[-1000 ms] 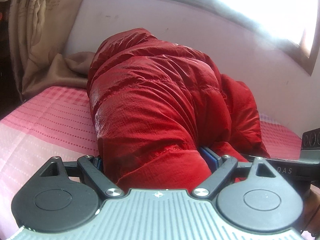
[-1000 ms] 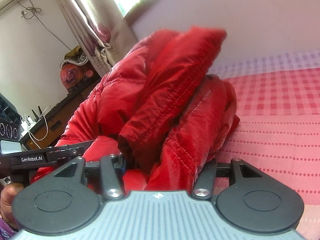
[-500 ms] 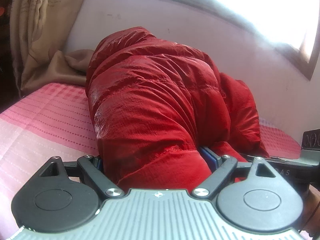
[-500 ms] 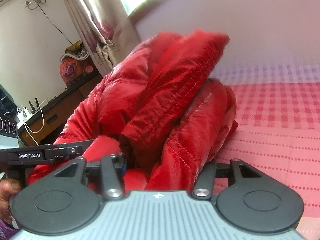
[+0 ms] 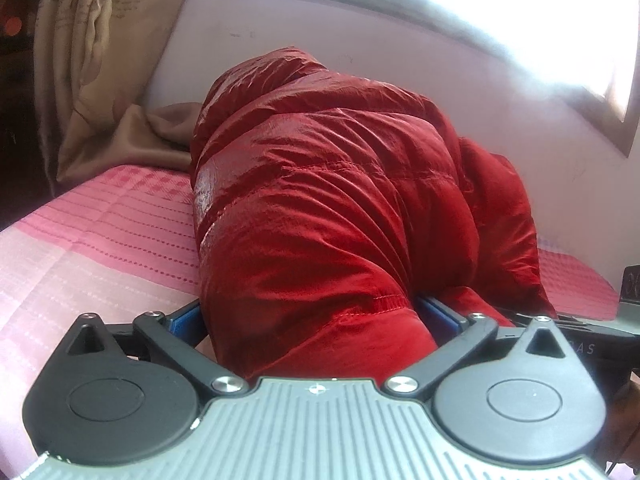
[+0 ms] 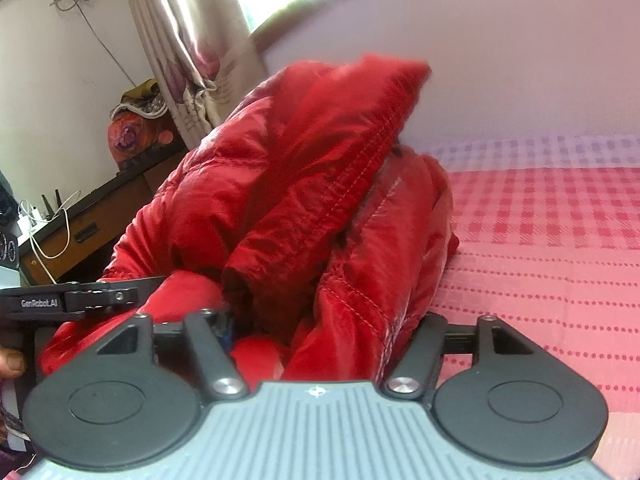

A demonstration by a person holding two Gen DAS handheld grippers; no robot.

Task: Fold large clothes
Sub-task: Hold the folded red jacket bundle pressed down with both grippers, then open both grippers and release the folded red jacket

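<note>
Red, shiny quilted fabric fills the middle of both views: a puffer jacket (image 5: pixel 328 208) bunched into a tall heap on a pink checked bedspread (image 5: pixel 100 240). In the left wrist view the left gripper (image 5: pixel 316 316) has its jaws set wide around a thick fold of the jacket's near end, with blue pads (image 5: pixel 186 318) showing on either side of the cloth and pressed to it. A tan curtain (image 5: pixel 100 80) hangs at the upper left of that frame, and a bright window (image 5: pixel 540 20) runs across the upper right.

In the right wrist view the right gripper (image 6: pixel 320 332) has a bundle of the jacket (image 6: pixel 320 184) between its fingers (only the linkage arms show, the tips are buried in cloth), so whether it truly pinches I cannot tell. The other gripper's dark body enters at the lower left of that frame, beside the jacket. A wooden cabinet (image 6: pixel 80 236) with white cables stands at the left edge, and the bedspread (image 6: pixel 540 240) stretches away on the right.
</note>
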